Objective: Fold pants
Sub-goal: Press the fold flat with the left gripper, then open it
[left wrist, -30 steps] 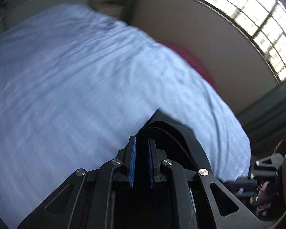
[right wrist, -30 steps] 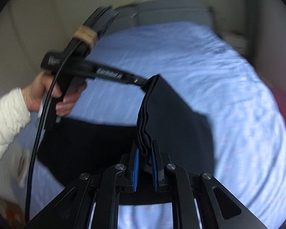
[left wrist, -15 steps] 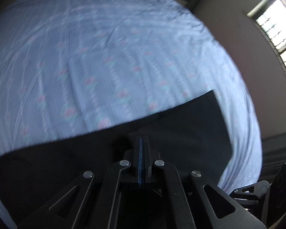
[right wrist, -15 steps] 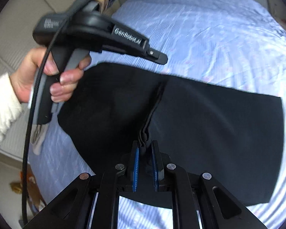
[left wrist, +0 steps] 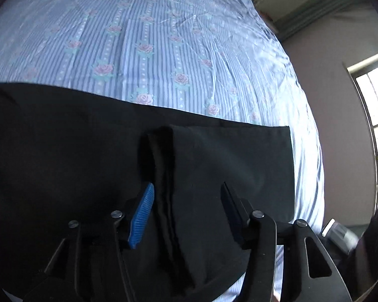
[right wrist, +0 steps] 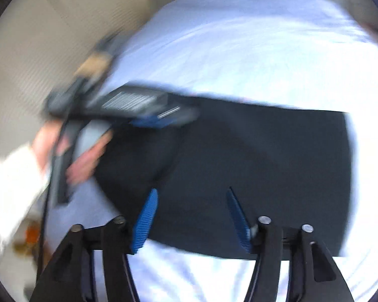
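**Pants lying folded on the bed, both jaws released**

Pants [left wrist: 88, 156] are lying flat on the bed [left wrist: 143, 37] in the left wrist view, as a dark band across the striped, flowered sheet. A raised ridge of cloth is running toward the camera between the blue pads. The left gripper [left wrist: 186, 196] is hovering just above it with its jaws spread wide and holding nothing.

In the right wrist view, which is blurred, the pants [right wrist: 264, 163] are showing as a dark rectangle on the bed [right wrist: 239, 50]. The right gripper [right wrist: 191, 201] is also standing with jaws released, over the near edge. The left gripper [right wrist: 148, 110] is appearing at the far left corner of the cloth.

I judge that one fold is just finishing. The next move is probably asking for a new grasp at one short end, to fold the pants again.
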The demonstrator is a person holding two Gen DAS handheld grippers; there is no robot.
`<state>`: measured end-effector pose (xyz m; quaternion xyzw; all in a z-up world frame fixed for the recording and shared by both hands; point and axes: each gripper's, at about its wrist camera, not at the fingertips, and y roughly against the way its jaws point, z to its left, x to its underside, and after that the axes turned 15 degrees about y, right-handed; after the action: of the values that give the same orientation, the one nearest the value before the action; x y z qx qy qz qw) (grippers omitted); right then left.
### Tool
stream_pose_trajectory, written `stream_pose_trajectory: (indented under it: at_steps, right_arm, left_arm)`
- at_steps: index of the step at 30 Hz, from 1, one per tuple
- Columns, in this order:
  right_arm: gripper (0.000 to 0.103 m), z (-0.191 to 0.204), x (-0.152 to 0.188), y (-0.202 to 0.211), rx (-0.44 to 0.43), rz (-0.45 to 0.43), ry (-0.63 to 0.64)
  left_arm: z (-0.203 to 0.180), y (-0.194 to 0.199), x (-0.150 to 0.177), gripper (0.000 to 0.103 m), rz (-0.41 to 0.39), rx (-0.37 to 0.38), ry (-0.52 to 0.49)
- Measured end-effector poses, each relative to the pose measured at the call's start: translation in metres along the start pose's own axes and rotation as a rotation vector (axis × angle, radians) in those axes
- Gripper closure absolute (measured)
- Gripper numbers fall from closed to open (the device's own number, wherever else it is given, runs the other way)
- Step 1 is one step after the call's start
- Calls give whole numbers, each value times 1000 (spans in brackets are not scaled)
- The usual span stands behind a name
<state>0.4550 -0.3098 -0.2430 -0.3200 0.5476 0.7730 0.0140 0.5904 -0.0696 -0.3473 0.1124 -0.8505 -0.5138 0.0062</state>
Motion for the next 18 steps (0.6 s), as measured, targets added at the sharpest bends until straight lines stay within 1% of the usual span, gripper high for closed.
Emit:
stream_pose_trajectory:
  at_steps: [2, 3, 5, 6, 7, 9, 10, 11, 12, 13, 15, 16, 17, 18]
  right_arm:
    - [43, -41, 6, 7, 127, 15, -92]
    - [43, -65, 11, 9, 184, 24, -159]
    - [43, -97, 19, 7, 243, 48, -228]
    - [43, -107, 22, 6, 275, 61, -248]
    - [43, -117, 25, 5, 306, 66, -261]
    - [43, -129, 31, 2, 361, 69, -273]
    - [43, -130, 34, -3, 380, 85, -280]
    - [43, -136, 37, -7, 388, 100, -288]
    - [43, -140, 40, -11, 389, 108, -293]
    - [43, -144, 45, -12, 382, 116, -294]
    - [43, -143, 46, -29, 318, 140, -299]
    - [43, -136, 47, -39, 281, 157, -297]
    - [43, -128, 48, -45, 270, 169, -273]
    - [43, -120, 46, -50, 309, 183, -223]
  left_arm:
    - [0, -2, 1, 53, -65, -70, 54]
    - [-2, -2, 2, 58, -94, -85, 72]
    - [-13, 1, 7, 60, -131, -80, 34]
    - [-20, -2, 10, 59, -133, -96, -10]
    - [-23, -6, 12, 59, -128, -123, -26]
    - [-19, -18, 10, 59, -92, -131, 5]
    - [-18, -21, 9, 59, -85, -142, 16]
    - [-18, -24, 8, 57, -83, -156, 18]
    - [-19, -28, 7, 51, -83, -166, 8]
    - [-21, -31, 7, 49, -81, -173, 4]
    - [-23, -37, 7, 48, -76, -186, 3]
    - [-24, -39, 7, 48, -70, -195, -1]
    - [-24, -40, 8, 48, -67, -206, -4]
    - [-26, -40, 8, 48, -70, -210, -5]
